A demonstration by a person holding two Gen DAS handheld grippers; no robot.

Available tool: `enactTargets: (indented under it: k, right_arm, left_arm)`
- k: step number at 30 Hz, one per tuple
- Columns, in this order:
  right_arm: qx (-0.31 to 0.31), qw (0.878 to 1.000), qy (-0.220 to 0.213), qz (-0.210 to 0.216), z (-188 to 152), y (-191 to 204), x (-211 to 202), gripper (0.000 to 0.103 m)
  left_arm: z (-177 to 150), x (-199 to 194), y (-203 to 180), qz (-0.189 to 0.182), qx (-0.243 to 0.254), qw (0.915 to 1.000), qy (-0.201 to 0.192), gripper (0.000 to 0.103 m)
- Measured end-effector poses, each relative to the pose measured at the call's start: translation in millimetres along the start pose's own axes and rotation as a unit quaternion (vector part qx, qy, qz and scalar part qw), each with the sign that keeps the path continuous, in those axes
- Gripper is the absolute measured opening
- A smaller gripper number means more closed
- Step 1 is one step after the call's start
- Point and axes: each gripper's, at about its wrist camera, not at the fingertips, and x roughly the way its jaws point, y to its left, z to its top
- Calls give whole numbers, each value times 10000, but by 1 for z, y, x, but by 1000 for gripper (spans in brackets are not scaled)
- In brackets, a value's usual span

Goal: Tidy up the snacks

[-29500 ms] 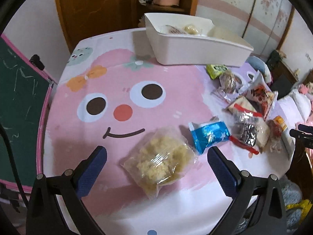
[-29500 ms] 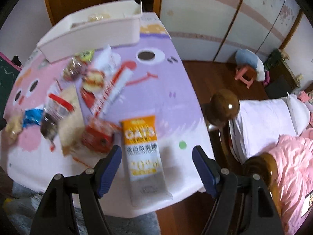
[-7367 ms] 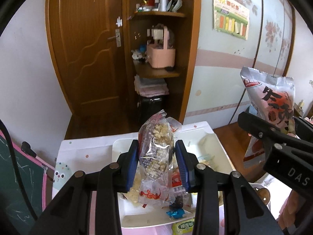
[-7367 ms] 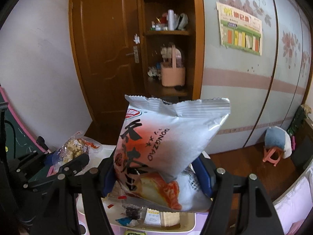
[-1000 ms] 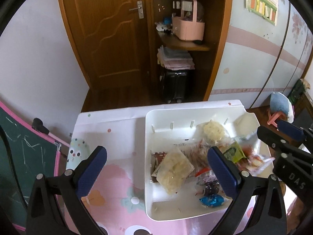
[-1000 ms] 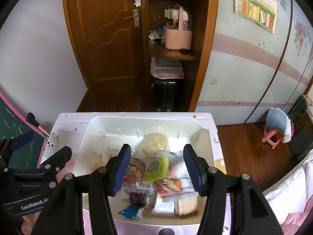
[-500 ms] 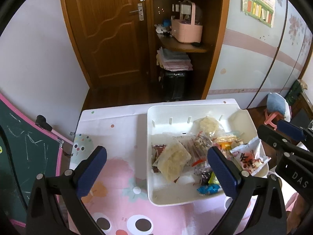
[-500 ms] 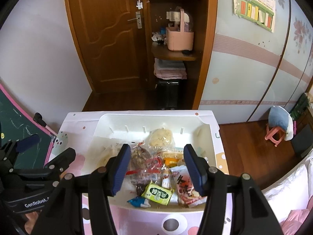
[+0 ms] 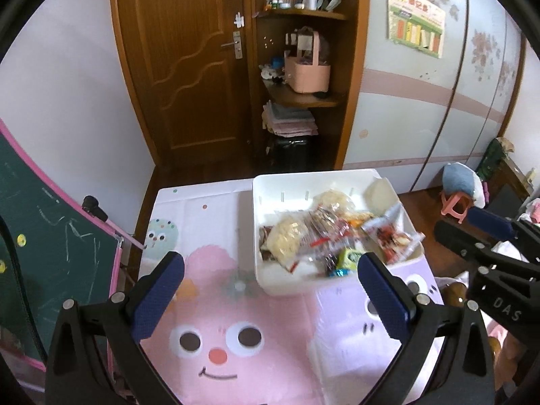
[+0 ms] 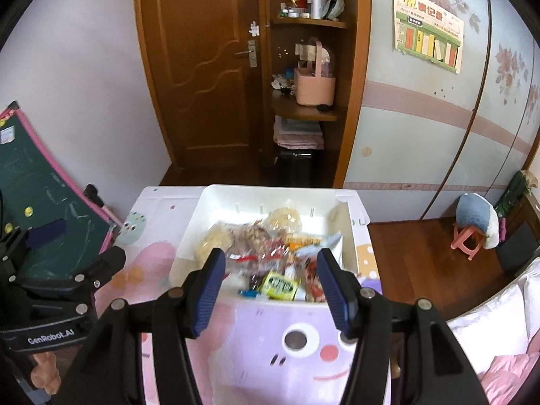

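A white plastic bin (image 9: 270, 280) (image 10: 189, 246) stands at the far end of the table and holds several snack packets. Among them are a pale crumbly bag (image 9: 287, 236), a green packet (image 9: 349, 258) (image 10: 280, 285) and a white-and-red bag (image 9: 388, 236). My left gripper (image 9: 270, 290) hangs open above the pink cloth, on the near side of the bin, nothing between its fingers. My right gripper (image 10: 270, 283) is also open and empty, above the bin's near rim. Each gripper shows at the edge of the other's view.
A pink and purple cartoon tablecloth (image 9: 216, 354) covers the table. A green chalkboard (image 9: 40, 236) leans at the left. Behind stand a wooden door (image 9: 189, 67), shelves with a pink basket (image 9: 307, 71), and a small pink stool (image 9: 455, 204) on the floor at the right.
Both grippers have pulled back and up from over the bin, so more of the tablecloth shows. The bin now sits farther off. Both stay open and empty.
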Motion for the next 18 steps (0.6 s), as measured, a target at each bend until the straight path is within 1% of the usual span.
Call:
enactTargets:
  k: [2, 6, 7, 8, 10, 11, 15, 18]
  right_arm:
    - [5, 10000, -22, 56, -12, 3, -13, 57]
    - [17, 9997, -72, 229, -47, 7, -44, 57]
    - [36, 9996, -82, 285, -54, 7, -50, 58]
    - [73, 9993, -94, 354, -62, 8, -55, 63]
    - [183, 9989, -111, 426, -82, 9, -66, 69]
    - [249, 9985, -115, 466, -92, 9, -71, 70]
    - [465, 9970, 29, 615, -132, 10, -83, 70]
    - [509, 9964, 98, 666, -154, 14, -90, 70]
  left_arm:
    - [-17, -21, 0, -5, -34, 10000, -52, 102]
    - [-52, -51, 1, -80, -176, 9998, -22, 102]
    - [-61, -57, 1, -69, -209, 9998, -2, 102]
    - [-72, -63, 1, -55, -238, 9997, 25, 102]
    - [-94, -75, -1, 1, -262, 9996, 63, 102]
    - [-105, -80, -2, 18, -259, 9996, 91, 102]
    - [-142, -97, -3, 80, -221, 9997, 85, 102]
    - [-166, -108, -7, 109, -201, 9997, 39, 102]
